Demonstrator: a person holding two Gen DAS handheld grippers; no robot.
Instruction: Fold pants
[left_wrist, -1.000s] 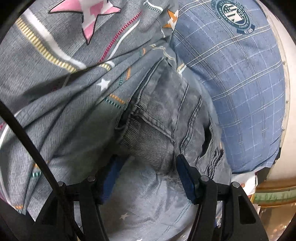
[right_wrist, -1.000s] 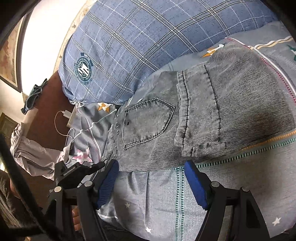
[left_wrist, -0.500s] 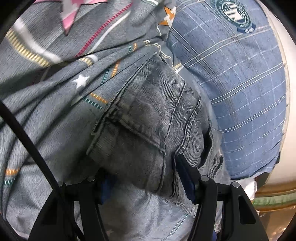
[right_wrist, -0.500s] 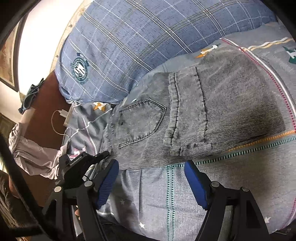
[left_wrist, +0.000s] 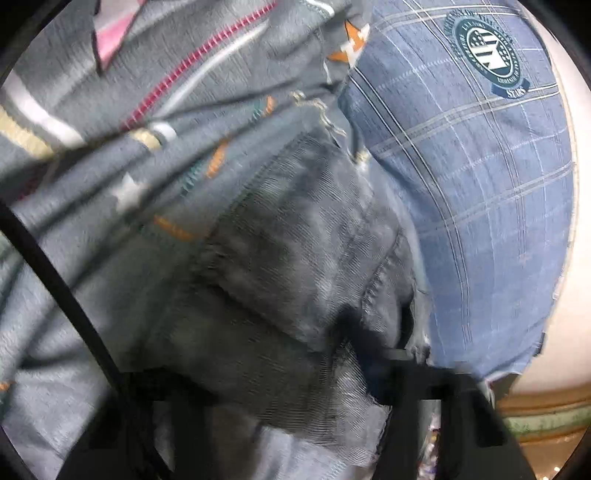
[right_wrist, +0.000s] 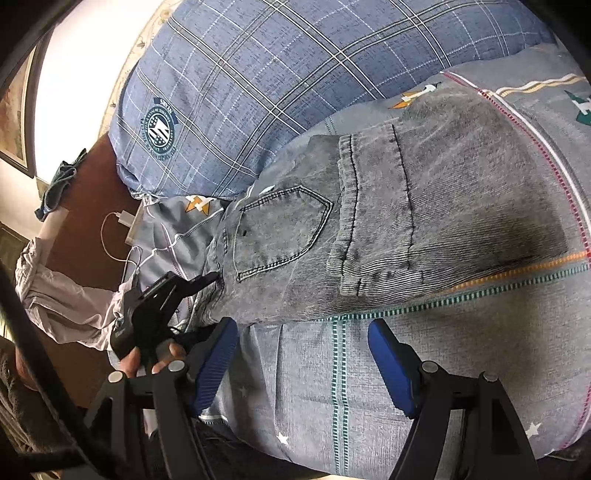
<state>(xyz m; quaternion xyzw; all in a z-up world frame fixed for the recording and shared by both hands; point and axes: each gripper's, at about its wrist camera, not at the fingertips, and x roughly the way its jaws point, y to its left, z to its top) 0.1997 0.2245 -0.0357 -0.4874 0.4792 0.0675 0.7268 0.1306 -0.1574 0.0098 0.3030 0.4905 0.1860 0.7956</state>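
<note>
Currently the grey jeans (right_wrist: 388, 229) lie folded on a grey patterned bedsheet (right_wrist: 461, 354), just beside a blue plaid pillow (right_wrist: 258, 81). In the right wrist view their long axis runs across the frame: the waistband end points left, toward the left gripper (right_wrist: 207, 282), and the folded-over leg part extends right. One back pocket faces up near the waistband end, with the leg hems lying over the seat just to its right.

The right gripper (right_wrist: 303, 354) hovers over bare sheet near the jeans' lower edge, its blue pads (right_wrist: 216, 363) spread wide and holding nothing.

The left gripper is at the waistband end. Its own view is blurred; denim (left_wrist: 295, 277) fills the space between the fingers (left_wrist: 402, 358), and whether they are clamped on the fabric cannot be told. A white charger and cable (right_wrist: 122, 221) lie on a brown surface beyond the bed edge.
</note>
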